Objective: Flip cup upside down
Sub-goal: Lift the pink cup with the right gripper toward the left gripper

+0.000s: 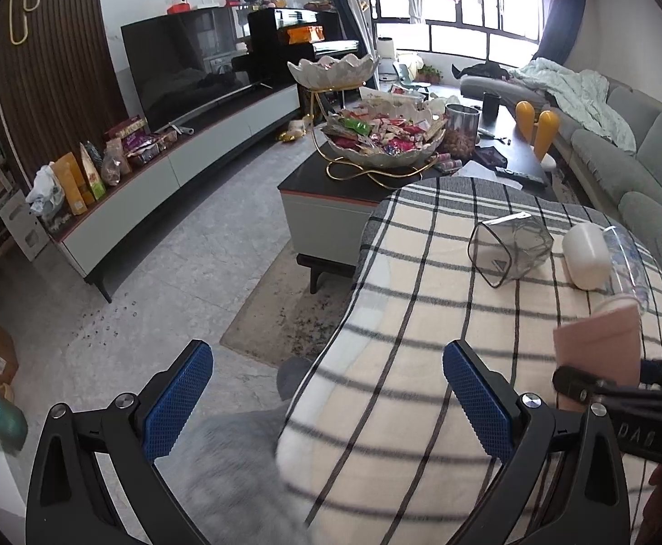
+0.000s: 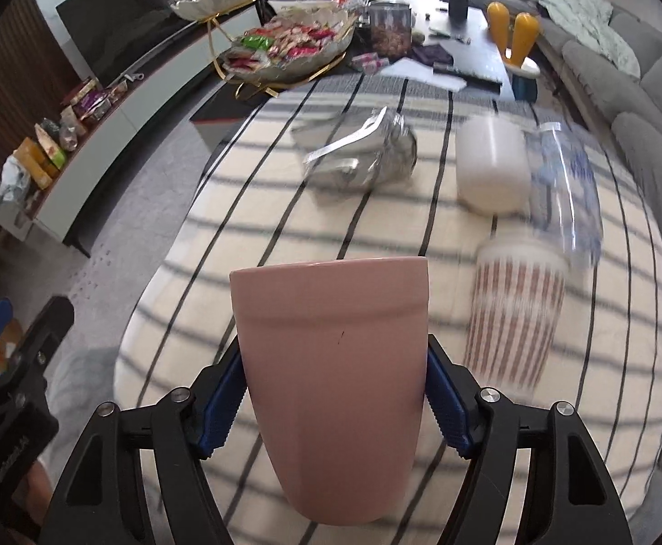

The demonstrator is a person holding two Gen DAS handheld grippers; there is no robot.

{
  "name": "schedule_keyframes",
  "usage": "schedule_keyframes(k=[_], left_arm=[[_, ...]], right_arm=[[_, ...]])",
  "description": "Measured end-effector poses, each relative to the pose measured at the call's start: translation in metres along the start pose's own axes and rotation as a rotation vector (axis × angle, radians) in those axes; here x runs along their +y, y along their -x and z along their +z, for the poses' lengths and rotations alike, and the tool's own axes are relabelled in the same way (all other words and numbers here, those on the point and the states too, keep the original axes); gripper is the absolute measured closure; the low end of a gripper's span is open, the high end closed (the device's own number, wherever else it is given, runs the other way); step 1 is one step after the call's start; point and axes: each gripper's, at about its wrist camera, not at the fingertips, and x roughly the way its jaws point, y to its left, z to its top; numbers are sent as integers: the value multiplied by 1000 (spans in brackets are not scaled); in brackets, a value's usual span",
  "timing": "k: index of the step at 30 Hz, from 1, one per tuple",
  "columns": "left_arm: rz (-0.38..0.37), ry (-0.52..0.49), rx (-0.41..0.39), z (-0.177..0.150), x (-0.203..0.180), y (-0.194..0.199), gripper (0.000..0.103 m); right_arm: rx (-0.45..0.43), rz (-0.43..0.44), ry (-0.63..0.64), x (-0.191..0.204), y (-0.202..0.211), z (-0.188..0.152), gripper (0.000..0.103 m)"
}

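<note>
My right gripper (image 2: 335, 399) is shut on a pink cup (image 2: 331, 363), its blue pads pressed on both sides, held above the plaid-covered table (image 2: 249, 245). The cup's rim points away from the camera. In the left wrist view the pink cup (image 1: 599, 349) shows at the right edge with the right gripper (image 1: 603, 386) around it. My left gripper (image 1: 326, 399) is open and empty, hovering over the table's left edge.
On the plaid cloth lie a grey clear cup on its side (image 1: 510, 247), a white cup (image 1: 587, 256), a clear glass (image 2: 567, 181) and a striped cup (image 2: 512, 313). A coffee table with a snack bowl (image 1: 385, 136) stands behind. A sofa (image 1: 639, 168) is at right.
</note>
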Motion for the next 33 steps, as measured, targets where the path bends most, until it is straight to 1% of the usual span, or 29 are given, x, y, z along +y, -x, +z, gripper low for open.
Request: schedule_keyframes(k=[3,6,9,12,16,23,26,30,33], left_arm=[[1,-4,2,-12,7,13,0],[2,-11,15,-24,14,19,0],[2,-18,24,-32,19,20,0],[2,-15,23,-35,20,20,0],[-2,-8,23,-37,21,18,0],[-13,-29,30,-41,15,16,0],[-18,-34,29,-42,11,17,0],[-26,-34,11,-42,4,24,0],[-47,-25,-20,-44,-4,36,0]], right_arm=[[46,9,-14,6,0,-24,31],[103,22,-53,10,-10,-48,31],[134,19,-93,8,-18,-61,31],[145,20,-138,4,-25,-65,31],[138,24,-162,3,-29,-64,31],[122,47,-172,-1,-35,-63,30],[117,63,-183,-4,-34,-63,23],[90,84,-200,-11,-21,-64,21],[57,86,-213,-19,-3,-65,21]])
